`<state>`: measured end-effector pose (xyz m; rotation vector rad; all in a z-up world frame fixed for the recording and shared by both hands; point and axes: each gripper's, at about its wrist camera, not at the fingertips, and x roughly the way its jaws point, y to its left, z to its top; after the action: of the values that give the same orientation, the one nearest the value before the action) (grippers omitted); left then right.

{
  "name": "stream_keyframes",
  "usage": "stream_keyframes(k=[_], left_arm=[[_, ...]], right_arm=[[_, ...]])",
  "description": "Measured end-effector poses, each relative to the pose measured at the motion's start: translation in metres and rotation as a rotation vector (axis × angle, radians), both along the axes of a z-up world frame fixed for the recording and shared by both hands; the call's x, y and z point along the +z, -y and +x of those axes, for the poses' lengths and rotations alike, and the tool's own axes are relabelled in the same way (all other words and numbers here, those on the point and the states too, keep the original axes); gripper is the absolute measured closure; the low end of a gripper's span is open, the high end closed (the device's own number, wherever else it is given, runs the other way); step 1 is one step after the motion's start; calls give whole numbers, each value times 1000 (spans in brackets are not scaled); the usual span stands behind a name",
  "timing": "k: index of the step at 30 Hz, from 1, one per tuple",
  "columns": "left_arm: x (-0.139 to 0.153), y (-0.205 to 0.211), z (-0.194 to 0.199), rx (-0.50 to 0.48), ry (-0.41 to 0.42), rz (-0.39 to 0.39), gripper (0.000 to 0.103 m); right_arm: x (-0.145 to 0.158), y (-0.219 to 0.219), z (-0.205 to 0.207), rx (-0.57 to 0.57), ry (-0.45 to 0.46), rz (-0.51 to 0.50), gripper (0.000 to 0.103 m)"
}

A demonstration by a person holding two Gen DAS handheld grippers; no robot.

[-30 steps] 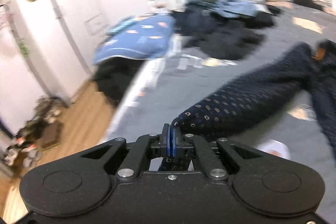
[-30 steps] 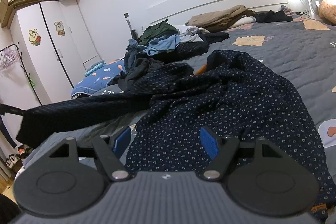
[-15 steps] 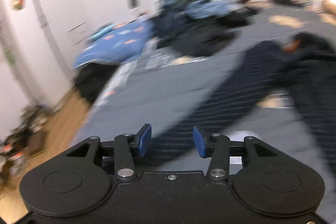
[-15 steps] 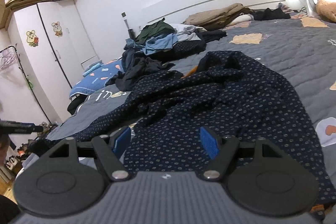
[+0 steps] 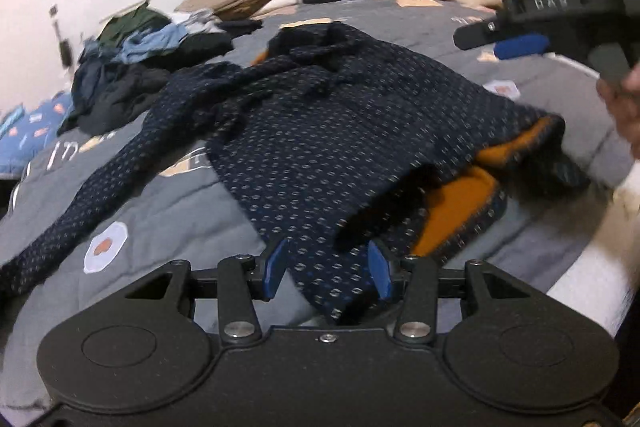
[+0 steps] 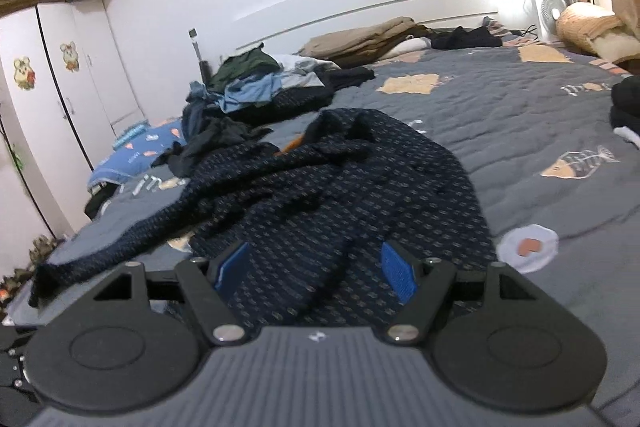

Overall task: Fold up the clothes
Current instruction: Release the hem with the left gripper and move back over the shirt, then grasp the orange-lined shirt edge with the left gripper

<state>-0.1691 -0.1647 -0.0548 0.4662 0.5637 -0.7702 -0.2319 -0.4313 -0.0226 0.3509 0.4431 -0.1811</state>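
i see navy patterned shirt (image 5: pixel 320 131) sprawled on grey quilt (image 5: pixel 168 211), orange lining showing at 4 o'clock. my left gripper (image 5: pixel 326 269) apart, hem between pads, unpinched. my right gripper (image 6: pixel 316 269) apart over shirt. clothes pile (image 6: pixel 260 87) at 11 o'clock.

One patterned navy garment (image 5: pixel 320 131), one clothes pile (image 6: pixel 260 83), two hand-held grippers — left (image 5: pixel 326 269), right (image 6: pixel 316 273).
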Motion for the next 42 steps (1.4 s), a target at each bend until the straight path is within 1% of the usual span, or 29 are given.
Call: stream_keyframes(k=[1,3,4,5,7,10,14,18,20,22,24,27,29,33,35,39,42], left_arm=[[-3,4,-2,0,8,6,59],[-3,7,2,10,-11,-11,60],[-3,7,5,12,-33,-26,65],[-2,9,5,11,-41,-32,67],[-1,14,2,5,-32,-39,67],[-2,20,-6,-36,-21,-52,67],[-5,30,-10,-65,-41,-78,67],[-10,41,-3,-50,-88,-106,67],[-14,45,-2,-47,-96,-108,67],[-16,48,-3,-39,-82,-105,67],[-18,51,-3,-40,-90,-105,69],[-21,54,-3,-47,-95,-101,74],[-22,54,-2,-49,-104,-104,74],[-25,56,2,-29,-121,-105,74],[-26,56,5,-14,-129,-112,74],[-26,58,10,7,-141,-125,74],[-29,60,12,9,-156,-129,74]], right_arm=[[-2,1,-3,3,-9,-9,31],[-5,2,-8,9,-28,-30,31],[-6,3,-10,12,-37,-43,31],[-7,4,-12,16,-45,-54,31],[-8,5,-16,29,-63,-62,31],[-10,7,-20,74,-88,-54,31],[-12,4,-26,127,-113,-58,31],[-12,3,-29,155,-116,-36,31],[-13,2,-30,165,-121,-29,31],[-13,1,-31,177,-125,-21,31],[-13,0,-30,206,-125,0,31],[-12,-5,-30,252,-116,21,31],[-9,-9,-30,290,-106,28,31],[-2,-12,-32,371,-69,87,31],[2,-13,-34,400,-58,97,31],[5,-16,-35,412,-68,73,31],[3,-16,-34,401,-88,75,31]])
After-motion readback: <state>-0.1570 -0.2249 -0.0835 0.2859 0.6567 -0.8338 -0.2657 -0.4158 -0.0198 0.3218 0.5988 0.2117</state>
